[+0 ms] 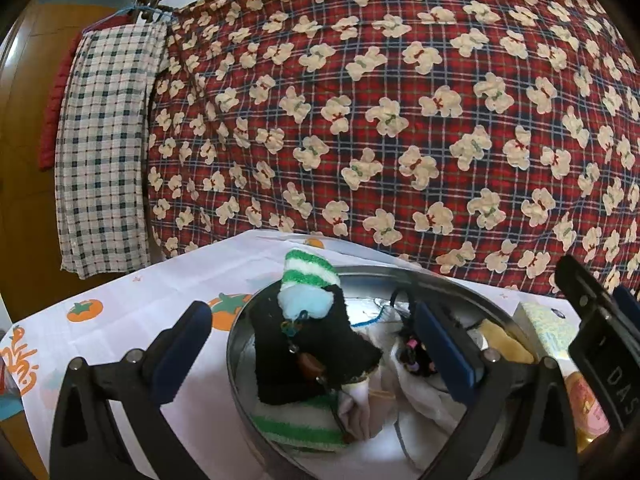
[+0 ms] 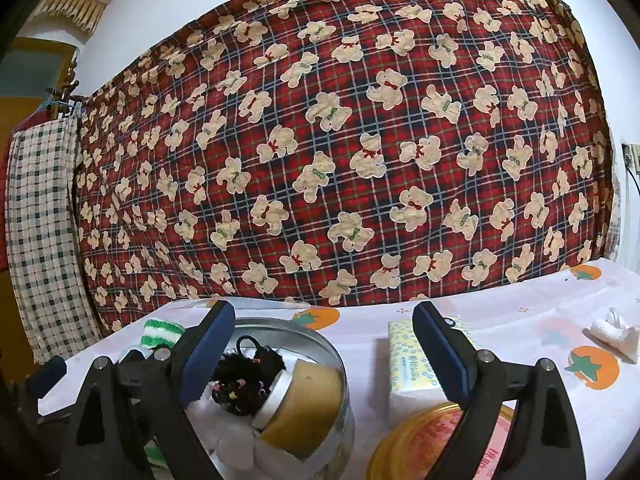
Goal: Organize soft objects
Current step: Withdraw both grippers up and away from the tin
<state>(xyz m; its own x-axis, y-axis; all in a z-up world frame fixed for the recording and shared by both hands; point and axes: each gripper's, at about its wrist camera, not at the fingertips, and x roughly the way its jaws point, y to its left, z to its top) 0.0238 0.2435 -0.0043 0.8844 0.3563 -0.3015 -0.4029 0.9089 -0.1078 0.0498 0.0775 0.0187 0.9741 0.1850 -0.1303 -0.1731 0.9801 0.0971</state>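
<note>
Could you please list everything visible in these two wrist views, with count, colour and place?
Round tin: one, silver, on the tablecloth, holding soft items.
Striped sock: one, green and white, sticking up in the tin.
Black fuzzy cloth: one, in the tin.
White cloths: several, in the tin.
Hair ties: a bundle, black with coloured beads, in the tin.
Tissue pack: one, yellow-patterned, right of the tin.
Lid: one, gold-rimmed, front right.
Crumpled tissue: one, white, far right.
Bear quilt: one, red plaid, behind.
Left gripper: open, over the tin.
Right gripper: open.
</note>
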